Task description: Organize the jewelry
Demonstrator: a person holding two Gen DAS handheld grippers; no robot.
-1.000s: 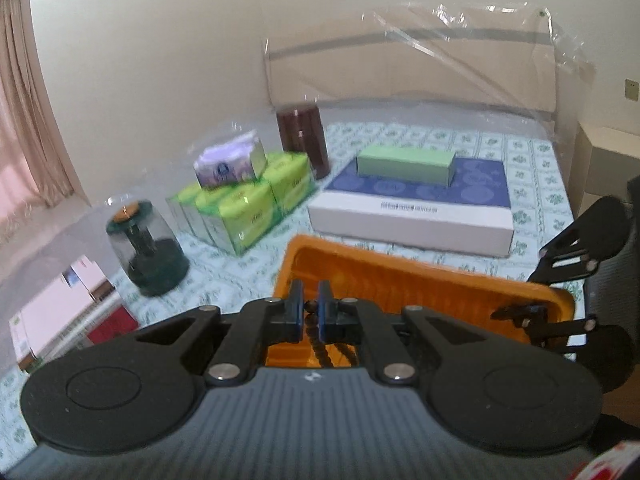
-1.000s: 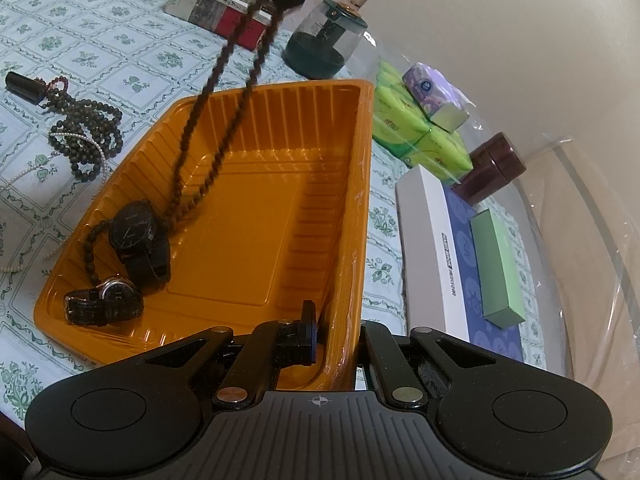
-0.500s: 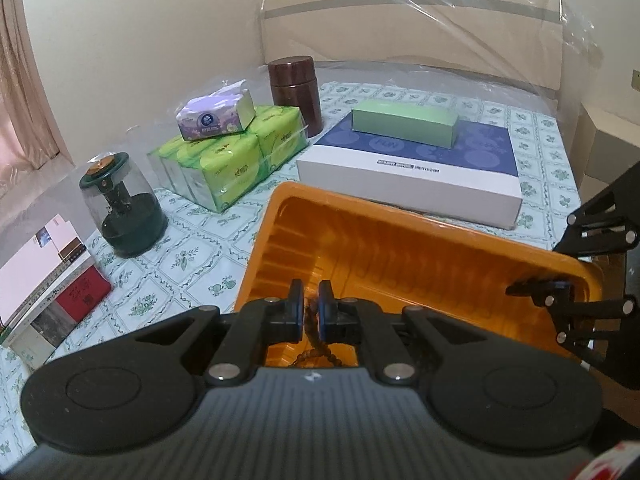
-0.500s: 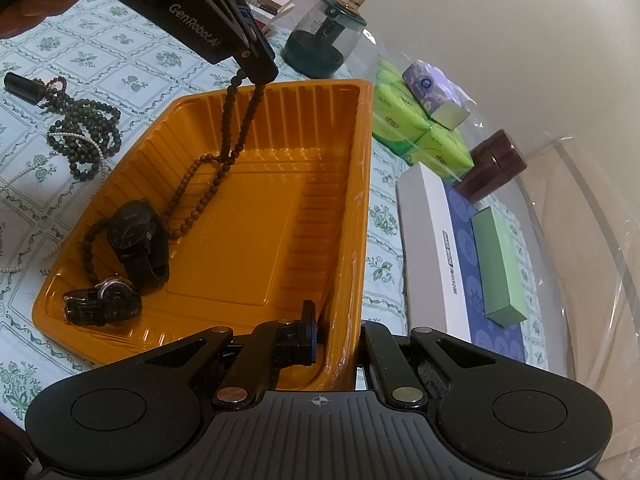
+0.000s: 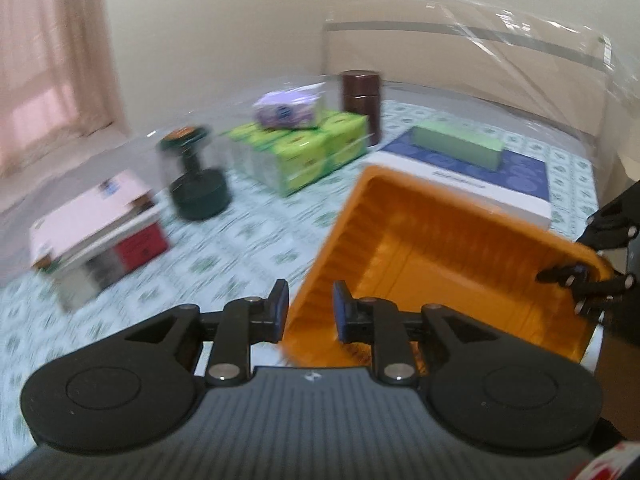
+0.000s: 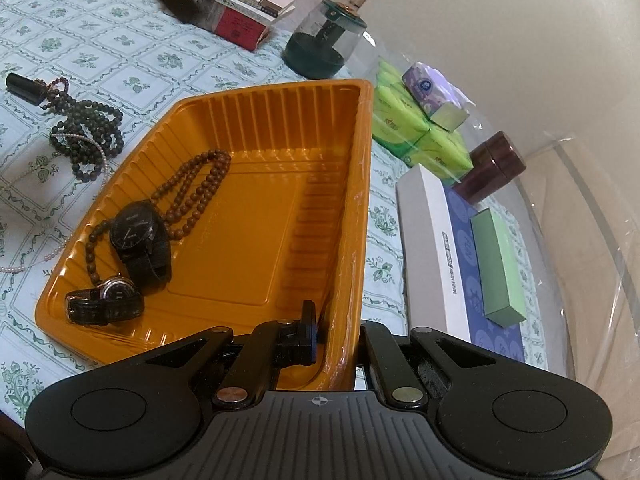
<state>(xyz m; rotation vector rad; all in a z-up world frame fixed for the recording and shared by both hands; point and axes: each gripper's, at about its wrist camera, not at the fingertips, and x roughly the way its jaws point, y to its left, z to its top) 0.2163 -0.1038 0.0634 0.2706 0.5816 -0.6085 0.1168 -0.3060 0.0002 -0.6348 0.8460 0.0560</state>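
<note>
An orange tray [image 6: 260, 236] holds a brown bead necklace [image 6: 192, 196], a black watch [image 6: 134, 232] and a smaller watch [image 6: 108, 300]. My right gripper [image 6: 338, 344] is shut on the tray's near right rim. My left gripper [image 5: 307, 312] is open and empty, above the tray's [image 5: 440, 264] left edge; that view is blurred. A dark bead necklace [image 6: 86, 140], a pearl strand [image 6: 36, 256] and a small black bottle [image 6: 24, 86] lie on the tablecloth left of the tray.
Stacked books [image 6: 244, 12], a domed green holder [image 6: 324, 48], green tissue packs [image 6: 416, 128], a brown jar [image 6: 490, 168] and a white-and-blue box with a green box [image 6: 496, 264] on it stand around the tray's far side.
My left gripper has opened and let go of the brown bead necklace, which now lies in the tray. The left gripper has drawn away to the left.
</note>
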